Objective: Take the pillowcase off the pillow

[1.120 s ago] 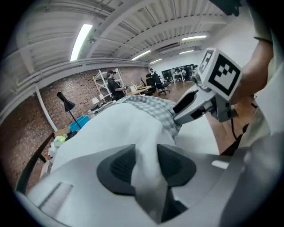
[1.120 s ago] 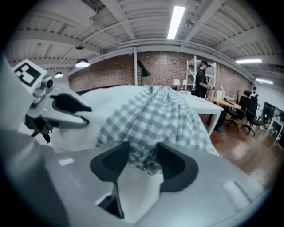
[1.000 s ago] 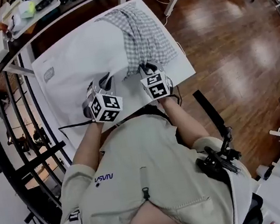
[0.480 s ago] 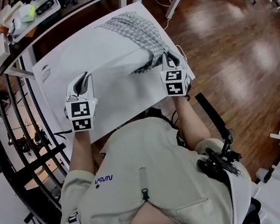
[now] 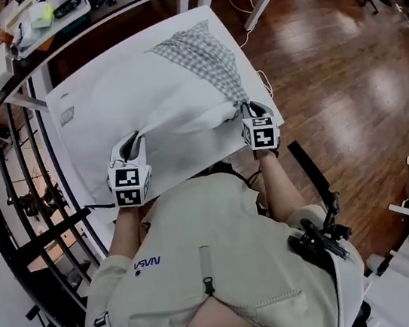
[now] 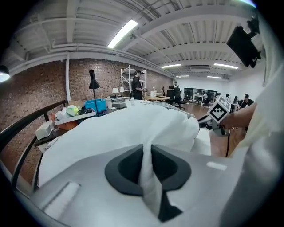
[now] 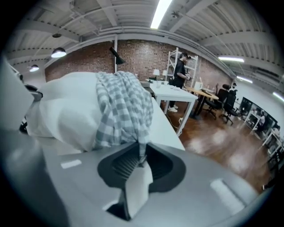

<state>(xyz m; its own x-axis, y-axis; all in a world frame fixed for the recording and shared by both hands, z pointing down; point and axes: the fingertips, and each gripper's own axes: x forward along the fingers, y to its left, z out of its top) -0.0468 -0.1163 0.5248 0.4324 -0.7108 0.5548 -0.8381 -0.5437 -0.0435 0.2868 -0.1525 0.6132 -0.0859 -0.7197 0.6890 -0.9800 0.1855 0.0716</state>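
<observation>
Pillowcase point(image 5: 207, 53), grey check: I log it gathered over the right end of the white pillow point(image 5: 134, 101), running from the table's far edge down to its near right corner. The pillow lies across a white table point(image 5: 195, 153) and fills most of the top, with a bare strip along my near edge. Clearance: open wood floor point(image 5: 329, 79) past the right edge, and a black railing point(image 5: 8, 173) close on the left. The left gripper point(image 5: 132, 141) is angled forward and down over the pillow's near left part, jaws pinched narrow on a fold of white pillow cloth. The right gripper point(image 5: 251, 106) is angled down at the near right corner. Its jaws have just eased open slightly, but they are narrow and pinching the pillowcase's bunched end.
</observation>
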